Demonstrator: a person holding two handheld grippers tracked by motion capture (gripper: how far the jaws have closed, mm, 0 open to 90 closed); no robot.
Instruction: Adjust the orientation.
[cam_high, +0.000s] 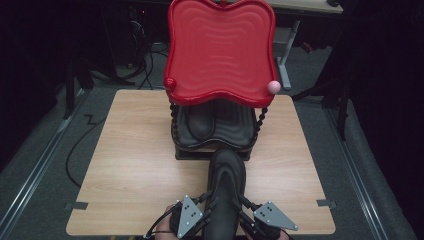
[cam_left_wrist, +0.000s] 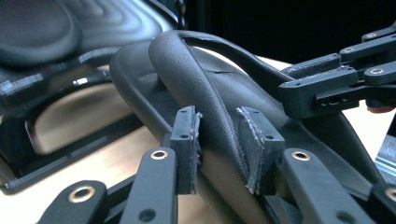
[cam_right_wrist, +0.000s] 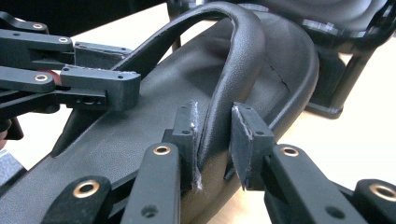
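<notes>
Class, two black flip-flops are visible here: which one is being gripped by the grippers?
The near flip-flop on the table's front edge; both grippers pinch its strap. The other flip-flop lies on the rack's lower shelf, untouched.

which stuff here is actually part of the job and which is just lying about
In the job:
- black flip-flop, its strap held on both sides
- left tongs, closed on one side of the strap
- right tongs, closed on the other side
- two-tier rack: red top tray, a second flip-flop on the black lower tray

Lying about:
- wooden table
- cables on the floor
</notes>
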